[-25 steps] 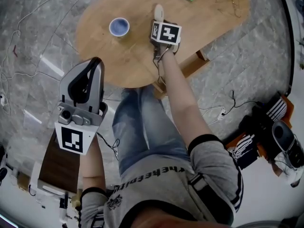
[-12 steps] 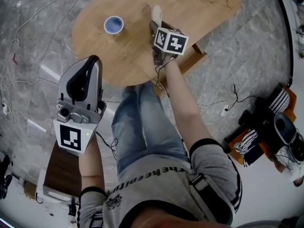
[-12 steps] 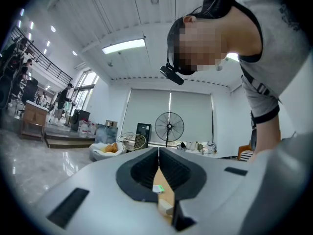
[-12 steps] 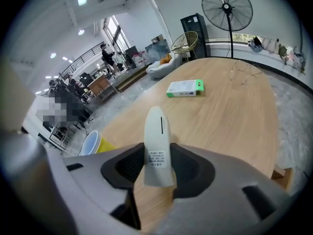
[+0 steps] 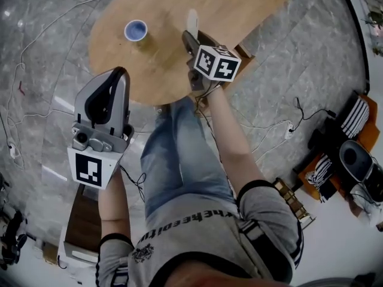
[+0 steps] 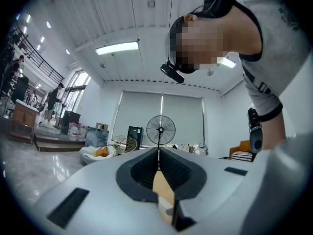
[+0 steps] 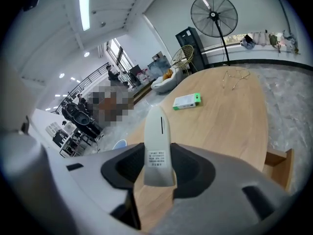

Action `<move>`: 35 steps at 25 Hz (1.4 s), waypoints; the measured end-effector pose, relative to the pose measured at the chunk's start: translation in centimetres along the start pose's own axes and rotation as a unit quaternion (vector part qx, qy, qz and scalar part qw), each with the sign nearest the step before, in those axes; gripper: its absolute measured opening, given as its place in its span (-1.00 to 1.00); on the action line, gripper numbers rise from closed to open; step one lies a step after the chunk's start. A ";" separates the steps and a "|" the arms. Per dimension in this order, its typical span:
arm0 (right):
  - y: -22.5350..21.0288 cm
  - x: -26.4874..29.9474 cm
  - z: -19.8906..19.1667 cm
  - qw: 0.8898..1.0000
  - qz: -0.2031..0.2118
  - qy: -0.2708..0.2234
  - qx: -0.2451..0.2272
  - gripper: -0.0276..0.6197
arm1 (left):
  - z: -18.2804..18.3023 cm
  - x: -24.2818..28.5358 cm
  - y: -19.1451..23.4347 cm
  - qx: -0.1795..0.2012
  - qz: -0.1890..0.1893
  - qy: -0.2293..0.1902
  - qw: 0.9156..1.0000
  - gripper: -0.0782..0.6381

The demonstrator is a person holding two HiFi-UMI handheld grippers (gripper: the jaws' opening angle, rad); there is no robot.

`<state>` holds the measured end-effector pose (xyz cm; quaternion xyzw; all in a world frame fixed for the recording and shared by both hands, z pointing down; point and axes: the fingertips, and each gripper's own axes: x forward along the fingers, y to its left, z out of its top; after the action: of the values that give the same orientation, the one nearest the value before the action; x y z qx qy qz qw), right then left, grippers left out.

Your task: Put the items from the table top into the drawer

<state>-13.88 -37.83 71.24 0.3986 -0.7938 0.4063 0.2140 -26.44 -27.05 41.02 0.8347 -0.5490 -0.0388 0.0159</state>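
Cabinet top (image 5: 84, 220) sat nearest at the left, probably the drawer unit; no drawer showed. Left gripper (image 5: 117, 76) hung off the table's near edge, jaws together on nothing, likely kept free for the drawer. Right gripper (image 7: 157, 163) was clamped on a white wand-shaped device (image 7: 157, 136), seemingly held above the wooden table (image 5: 161, 64) for carrying. Farther off, a blue cup (image 5: 136, 30), a green box (image 7: 187, 101) and wire glasses (image 7: 234, 77) waited.
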 end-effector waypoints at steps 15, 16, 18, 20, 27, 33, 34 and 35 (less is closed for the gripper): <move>-1.8 -7.6 -3.1 0.998 -0.017 -0.058 0.033 -0.39 | -0.4 -0.2 -5.4 0.007 -0.071 0.006 0.997 -0.75; -2.3 -8.1 -3.4 0.997 -0.021 -0.061 0.037 -0.38 | -0.5 -0.1 -5.9 0.006 -0.076 0.007 0.997 -0.75; -3.3 -9.0 -4.2 0.996 -0.031 -0.064 0.046 -0.39 | -0.8 0.1 -6.8 0.003 -0.089 0.009 0.996 -0.75; -4.3 -9.9 -5.0 0.995 -0.042 -0.067 0.056 -0.39 | -1.0 0.3 -7.7 0.000 -0.101 0.007 0.995 -0.75; -8.4 -12.4 -7.9 0.990 -0.082 -0.071 0.094 -0.38 | -1.4 1.6 -10.2 -0.002 -0.132 -0.001 0.991 -0.75; -11.7 -14.4 -10.8 0.982 -0.117 -0.065 0.130 -0.38 | -2.0 2.5 -12.5 0.000 -0.162 0.006 0.987 -0.75; -12.3 -14.6 -11.3 0.981 -0.124 -0.063 0.135 -0.38 | -2.1 2.7 -12.7 0.000 -0.166 0.007 0.986 -0.75; -12.9 -14.7 -11.8 0.979 -0.130 -0.061 0.141 -0.38 | -2.2 2.9 -13.0 0.000 -0.169 0.007 0.986 -0.75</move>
<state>5.40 -26.01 74.38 0.5489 -0.6813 0.4580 0.1577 -13.20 -24.64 42.15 0.9159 -0.3997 -0.0354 0.0125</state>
